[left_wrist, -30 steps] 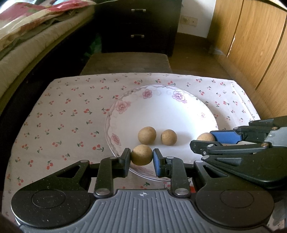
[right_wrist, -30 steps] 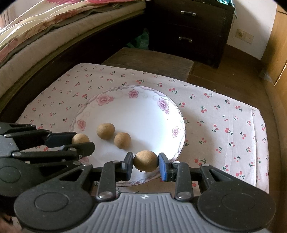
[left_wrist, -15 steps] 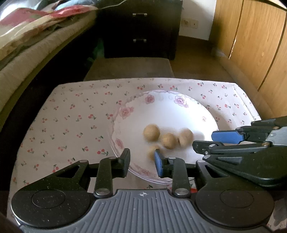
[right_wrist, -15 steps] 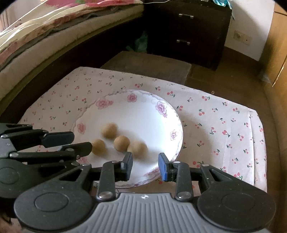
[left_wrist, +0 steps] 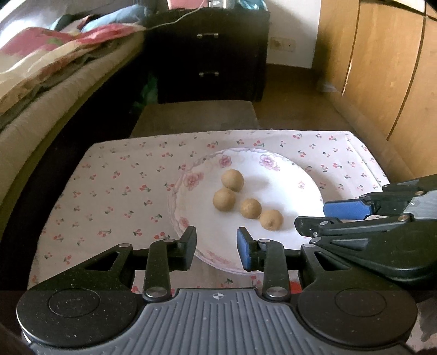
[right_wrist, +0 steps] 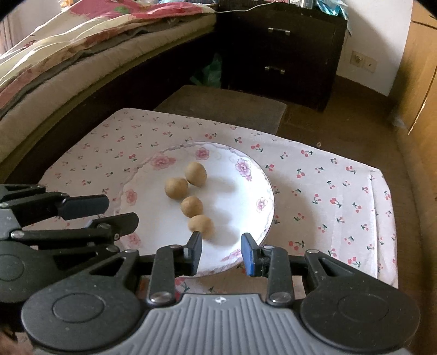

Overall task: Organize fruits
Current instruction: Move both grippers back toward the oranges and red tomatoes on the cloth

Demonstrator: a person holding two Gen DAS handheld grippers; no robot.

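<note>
a dark two-drawer chest (left_wrist: 209,52) stands against a white wall (left_wrist: 293,30) with a socket (right_wrist: 363,61). a bed (right_wrist: 82,54) with a floral blanket runs along the left. wooden wardrobe doors (left_wrist: 382,68) line the right; brown floor (left_wrist: 295,92) between, lit by daylight.

A bedroom in a home is shown. A bed (right_wrist: 82,54) with a flowery blanket (right_wrist: 114,19) is seen at the side, a dark chest of drawers (right_wrist: 278,46) by the wall, and wooden cupboard doors (left_wrist: 382,62) nearby.
</note>
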